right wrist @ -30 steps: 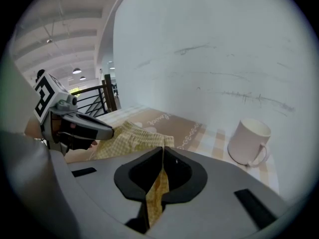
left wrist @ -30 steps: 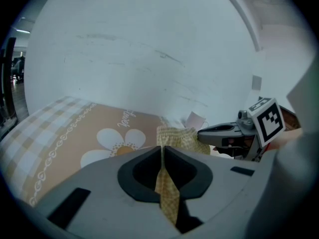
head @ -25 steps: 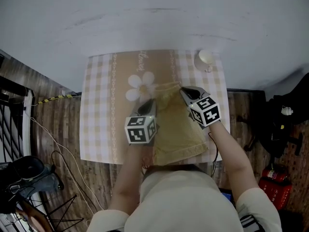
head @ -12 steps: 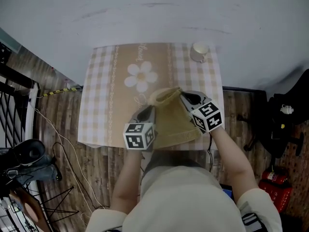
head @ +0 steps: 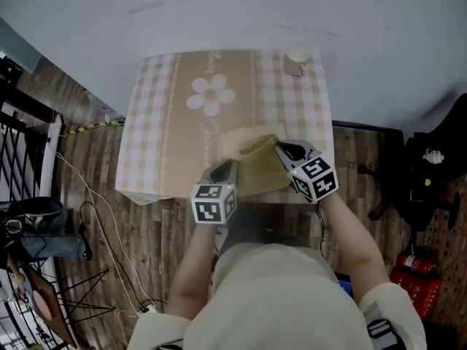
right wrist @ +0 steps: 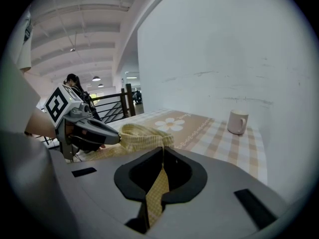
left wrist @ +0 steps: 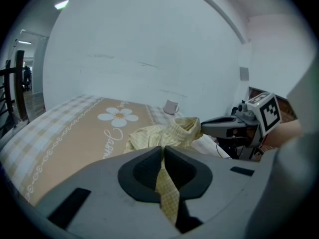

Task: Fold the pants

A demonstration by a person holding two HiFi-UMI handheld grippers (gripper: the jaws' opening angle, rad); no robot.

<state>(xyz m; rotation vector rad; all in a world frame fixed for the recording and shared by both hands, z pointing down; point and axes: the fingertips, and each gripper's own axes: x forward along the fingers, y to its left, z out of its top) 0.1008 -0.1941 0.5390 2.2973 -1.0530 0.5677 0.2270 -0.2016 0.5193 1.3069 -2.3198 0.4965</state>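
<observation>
Two grippers: left gripper [head: 223,169] and right gripper [head: 282,149], fingers of each closed on a pinch of cloth.
Pants [head: 255,165]: yellow check, bunched near the table's [head: 157,122] near edge.
Key relation: held edge spans left to right between the grippers; free cloth lies ahead, toward the mug [head: 295,63].

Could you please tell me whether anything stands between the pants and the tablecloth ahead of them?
Nothing visible does. The left gripper and right gripper are shut on the pants, and the only other thing on the tablecloth, the mug, stands apart at its far right corner.
</observation>
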